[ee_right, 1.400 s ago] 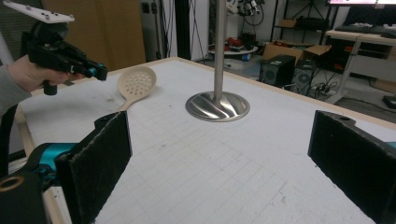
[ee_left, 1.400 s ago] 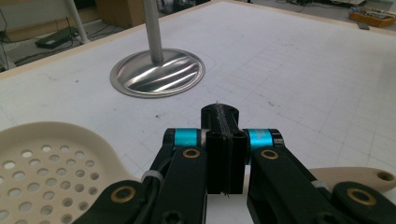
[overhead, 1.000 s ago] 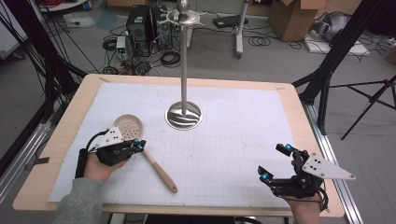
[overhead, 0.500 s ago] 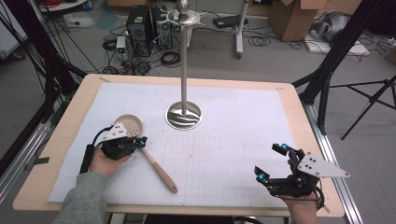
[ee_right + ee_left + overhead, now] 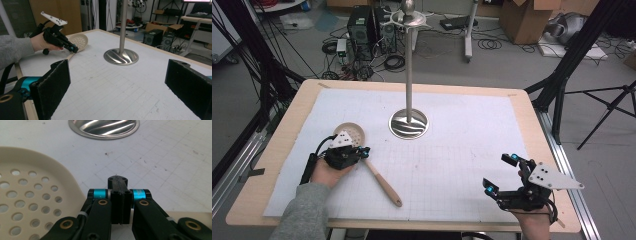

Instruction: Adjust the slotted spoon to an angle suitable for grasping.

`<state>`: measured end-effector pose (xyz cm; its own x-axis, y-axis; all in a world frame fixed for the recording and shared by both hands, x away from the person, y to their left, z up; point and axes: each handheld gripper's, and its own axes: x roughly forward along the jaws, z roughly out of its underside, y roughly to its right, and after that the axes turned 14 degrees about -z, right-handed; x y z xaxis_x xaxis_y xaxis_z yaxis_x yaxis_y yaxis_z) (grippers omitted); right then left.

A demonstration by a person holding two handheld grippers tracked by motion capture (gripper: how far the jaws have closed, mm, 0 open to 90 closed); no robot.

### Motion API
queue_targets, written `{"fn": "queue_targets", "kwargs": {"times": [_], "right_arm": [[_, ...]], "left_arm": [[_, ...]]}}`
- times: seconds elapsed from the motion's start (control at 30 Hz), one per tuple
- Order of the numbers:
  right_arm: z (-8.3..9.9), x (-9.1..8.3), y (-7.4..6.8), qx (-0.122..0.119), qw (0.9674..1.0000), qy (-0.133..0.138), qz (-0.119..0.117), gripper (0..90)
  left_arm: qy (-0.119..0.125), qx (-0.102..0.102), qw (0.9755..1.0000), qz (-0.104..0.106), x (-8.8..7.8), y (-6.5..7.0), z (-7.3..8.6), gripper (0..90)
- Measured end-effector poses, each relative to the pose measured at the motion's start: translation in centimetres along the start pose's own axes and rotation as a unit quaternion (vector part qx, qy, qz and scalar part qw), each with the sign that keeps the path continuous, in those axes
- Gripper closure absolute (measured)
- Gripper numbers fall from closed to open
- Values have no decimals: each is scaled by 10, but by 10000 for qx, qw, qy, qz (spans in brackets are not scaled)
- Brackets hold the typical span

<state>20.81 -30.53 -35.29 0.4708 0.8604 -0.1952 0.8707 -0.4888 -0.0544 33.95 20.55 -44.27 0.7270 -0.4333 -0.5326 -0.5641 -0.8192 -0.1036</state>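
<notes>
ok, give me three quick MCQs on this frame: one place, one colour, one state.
1. Where does the slotted spoon lie?
A. on the stand's base
B. on the mat, at the left tongs
C. on the floor

2. What colour is the spoon's perforated bowl?
A. cream
B. red
C. black

3. How do the right tongs stand?
A. shut on the spoon
B. shut on nothing
C. open, nothing between them

Key:
1 B: the high view shows it on the white mat, its bowl by the left tongs, apart from the metal stand.
2 A: the left gripper view shows a cream bowl with holes.
3 C: the right gripper view shows the two pads far apart over bare mat.
</notes>
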Motion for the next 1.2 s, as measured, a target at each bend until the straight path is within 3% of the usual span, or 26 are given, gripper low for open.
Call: {"fn": "queue_targets", "kwargs": {"times": [0.1,0.3,0.47,0.57,0.97,1.2], "right_arm": [[0,1,0,22,10000,-2,-19,49],[0,2,-1,16,10000,-10,-38,50],[-1,2,-2,9,10000,-32,-63,50],[-1,2,-1,4,10000,-31,-71,50],[0,4,-3,-4,9999,-80,-86,50],[-1,9,-3,-46,9998,-126,-142,49]], "left_arm": [[-192,-41,9998,-94,4,-1,2,897],[-250,111,9995,-145,5,0,1,899],[-305,122,9993,-175,3,1,1,900],[-339,169,9990,-221,-2,1,3,900],[-278,-52,9991,-313,-20,-3,17,900],[-328,-36,9986,-402,-32,-5,24,900]]}}
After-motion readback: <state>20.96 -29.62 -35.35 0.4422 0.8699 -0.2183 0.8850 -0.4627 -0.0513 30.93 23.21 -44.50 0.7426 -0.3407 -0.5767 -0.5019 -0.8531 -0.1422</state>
